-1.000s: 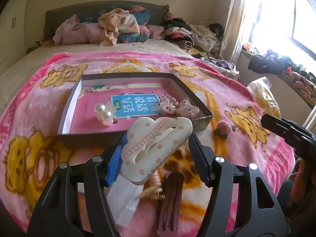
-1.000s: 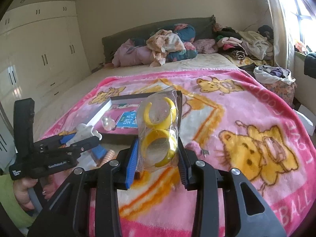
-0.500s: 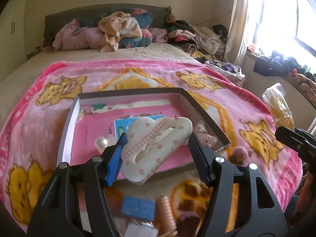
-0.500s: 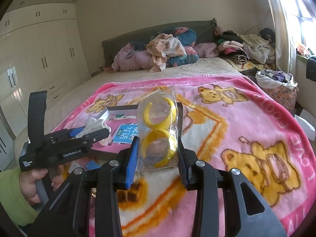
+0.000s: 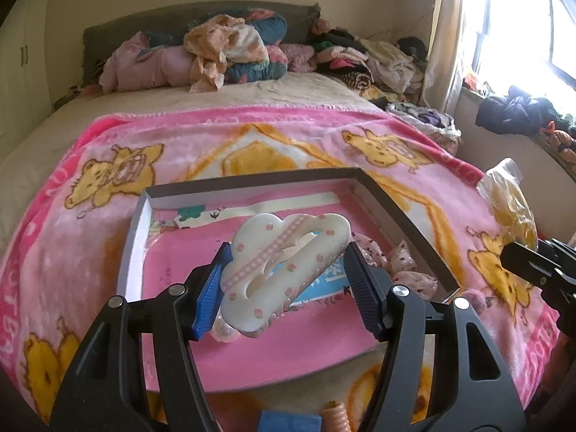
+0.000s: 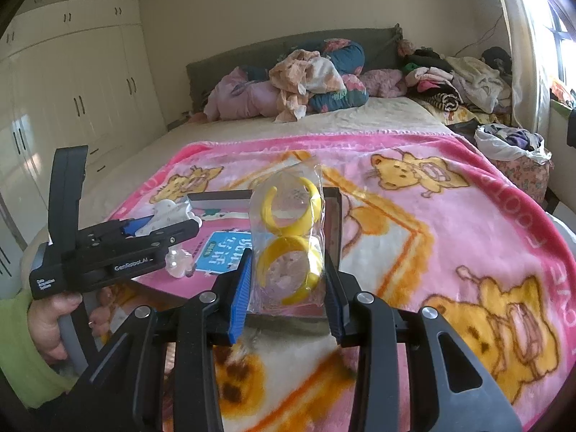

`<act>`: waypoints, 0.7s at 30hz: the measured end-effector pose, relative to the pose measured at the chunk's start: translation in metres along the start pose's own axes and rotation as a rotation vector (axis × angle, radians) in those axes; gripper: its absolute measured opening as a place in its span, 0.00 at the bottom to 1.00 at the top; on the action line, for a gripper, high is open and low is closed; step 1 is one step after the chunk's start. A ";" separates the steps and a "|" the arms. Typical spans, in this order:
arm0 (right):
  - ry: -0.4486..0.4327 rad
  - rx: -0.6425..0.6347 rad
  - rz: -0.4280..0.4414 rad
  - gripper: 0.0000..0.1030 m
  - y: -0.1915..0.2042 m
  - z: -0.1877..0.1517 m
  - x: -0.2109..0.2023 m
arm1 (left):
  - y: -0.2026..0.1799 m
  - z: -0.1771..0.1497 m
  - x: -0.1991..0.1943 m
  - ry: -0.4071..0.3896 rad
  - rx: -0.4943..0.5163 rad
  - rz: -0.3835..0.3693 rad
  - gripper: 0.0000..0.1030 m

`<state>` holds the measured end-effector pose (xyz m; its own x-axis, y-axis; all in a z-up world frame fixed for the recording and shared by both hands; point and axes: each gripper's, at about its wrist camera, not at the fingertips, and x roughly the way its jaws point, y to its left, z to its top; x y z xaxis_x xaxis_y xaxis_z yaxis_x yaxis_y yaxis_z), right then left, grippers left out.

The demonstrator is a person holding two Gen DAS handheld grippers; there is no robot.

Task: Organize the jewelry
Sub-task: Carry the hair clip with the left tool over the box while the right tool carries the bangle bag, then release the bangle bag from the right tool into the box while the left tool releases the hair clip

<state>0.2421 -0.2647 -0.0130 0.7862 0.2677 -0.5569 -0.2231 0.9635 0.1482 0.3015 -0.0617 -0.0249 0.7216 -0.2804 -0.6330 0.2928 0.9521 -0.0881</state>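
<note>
Left hand-held gripper (image 5: pixel 288 284) clamps cloud hair clip (image 5: pixel 284 270); right hand-held gripper (image 6: pixel 288 288) clamps bagged bangles (image 6: pixel 288 244).

The white hair clip (image 5: pixel 284 273) has been carried from the near edge of the box (image 5: pixel 396 216) to above its pink inside. The bag of yellow rings (image 6: pixel 288 237) has been brought closer to the box.

Walls: plain cream
Wardrobe (image 6: pixel 72 82): cream doors, left wall
Bed (image 5: pixel 223 104): grey headboard (image 5: pixel 144 21), piled clothes (image 5: pixel 223 50), pink bear blanket (image 5: pixel 252 151)
Window (image 5: pixel 522 25): bright daylight, right side
</note>
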 end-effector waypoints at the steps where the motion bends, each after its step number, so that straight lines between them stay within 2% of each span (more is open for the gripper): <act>1: 0.003 0.000 -0.001 0.33 -0.001 0.000 0.003 | 0.000 0.000 0.003 0.007 0.002 -0.004 0.52; 10: 0.059 0.012 -0.008 0.34 -0.009 -0.001 0.041 | -0.009 -0.004 0.027 0.057 0.045 -0.003 0.52; 21: 0.111 0.020 -0.014 0.34 -0.013 -0.010 0.075 | -0.012 -0.019 0.045 0.112 0.076 -0.041 0.52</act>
<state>0.2987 -0.2573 -0.0648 0.7200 0.2529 -0.6462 -0.2003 0.9673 0.1553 0.3186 -0.0831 -0.0667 0.6347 -0.2991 -0.7125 0.3704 0.9270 -0.0592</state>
